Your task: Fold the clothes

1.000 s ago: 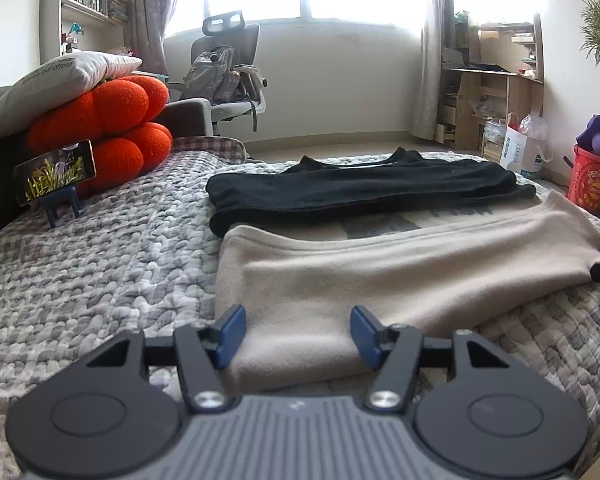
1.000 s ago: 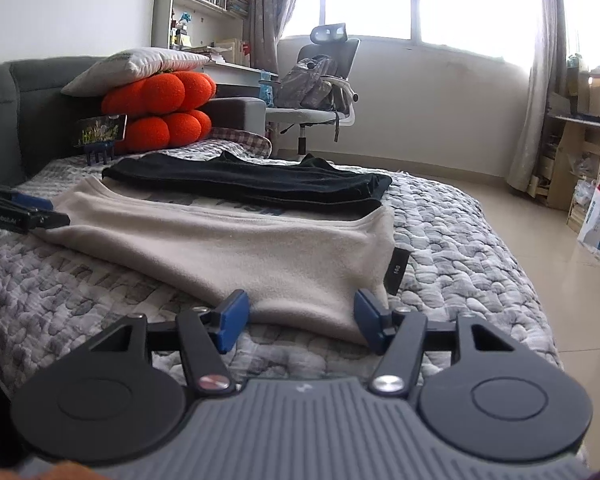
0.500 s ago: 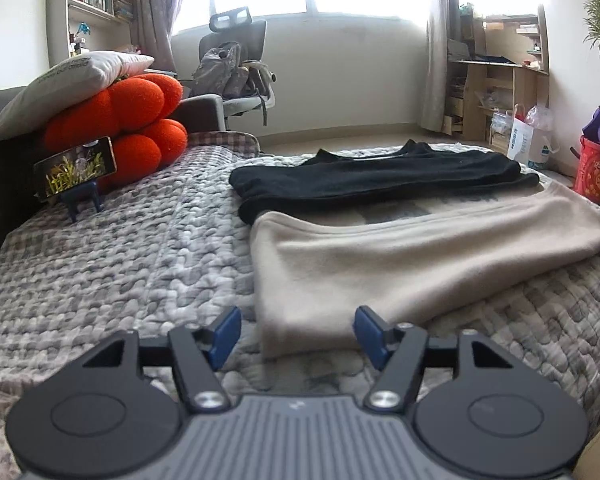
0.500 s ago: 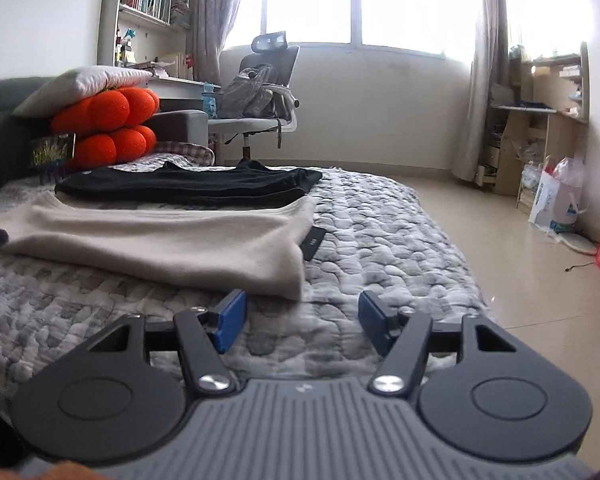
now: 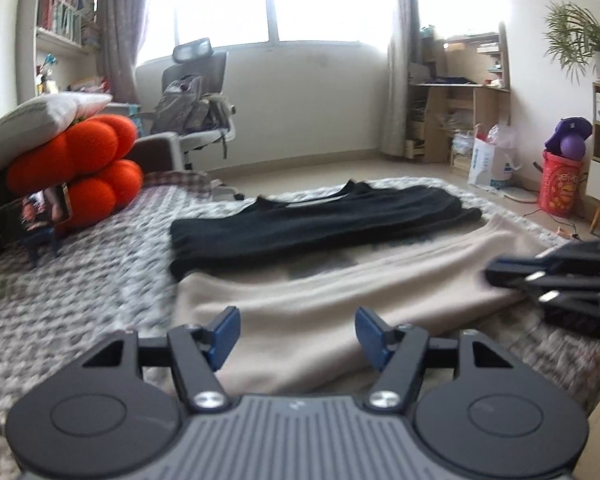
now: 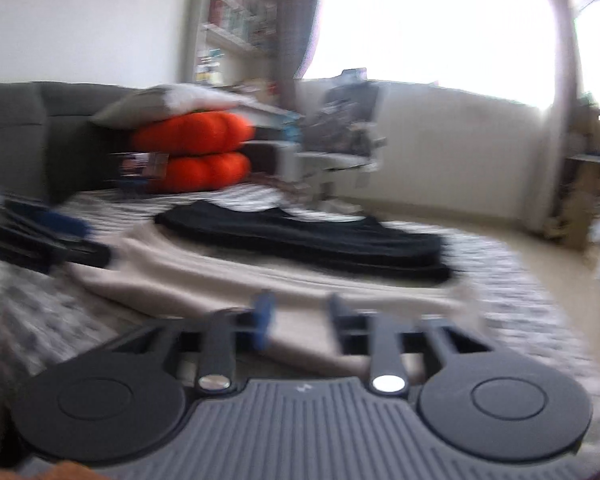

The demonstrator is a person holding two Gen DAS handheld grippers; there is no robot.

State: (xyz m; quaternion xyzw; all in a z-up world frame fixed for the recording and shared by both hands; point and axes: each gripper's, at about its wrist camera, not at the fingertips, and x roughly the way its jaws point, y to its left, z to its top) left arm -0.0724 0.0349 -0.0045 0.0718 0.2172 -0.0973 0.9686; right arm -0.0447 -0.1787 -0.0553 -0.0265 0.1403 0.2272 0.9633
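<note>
A beige garment [image 5: 340, 296] lies folded lengthwise on the grey knitted bed cover [image 5: 79, 280], with a folded black garment [image 5: 320, 220] just behind it. My left gripper [image 5: 297, 336] is open at the beige garment's near left edge, holding nothing. My right gripper [image 6: 300, 316] shows in its own blurred view over the beige garment's [image 6: 227, 280] near edge, jaws apart but narrower than before. The right gripper also shows at the right of the left wrist view [image 5: 556, 276]. The black garment [image 6: 308, 236] lies beyond.
Orange cushions [image 5: 75, 160] under a white pillow [image 5: 39, 120] and a phone on a stand [image 5: 43, 212] sit at the bed's left. An office chair [image 5: 195, 92], shelves [image 5: 460, 96] and a red bucket [image 5: 560, 188] stand on the floor beyond.
Both grippers swung back toward the beige garment. The right gripper moved fast to its right end, jaws narrowing. The left gripper advanced over the left end.
</note>
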